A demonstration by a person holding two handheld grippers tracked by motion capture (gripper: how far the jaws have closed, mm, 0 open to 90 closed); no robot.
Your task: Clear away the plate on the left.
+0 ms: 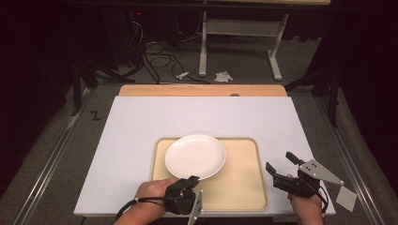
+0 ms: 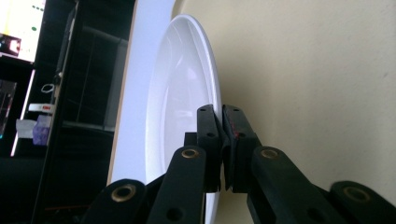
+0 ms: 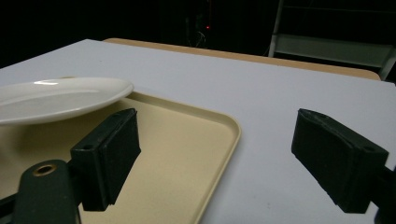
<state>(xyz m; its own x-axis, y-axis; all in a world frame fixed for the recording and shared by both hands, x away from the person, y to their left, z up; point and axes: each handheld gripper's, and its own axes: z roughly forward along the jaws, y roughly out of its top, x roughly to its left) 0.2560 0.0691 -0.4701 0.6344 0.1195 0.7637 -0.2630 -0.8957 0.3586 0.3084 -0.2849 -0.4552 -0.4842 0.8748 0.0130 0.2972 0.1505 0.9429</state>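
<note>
Pinched tight on the near rim of the white plate: jaws of the left gripper, rolled on its side. Spread wide and empty, just beyond the right edge of the tray: jaws of the right gripper. Likely mid-placement or lift of the plate, over the tray's far left part, rim past its far edge. Next, probably a level carry without slipping. Glossy, round, shallow plate; matte beige rounded tray; smooth white worktop.
</note>
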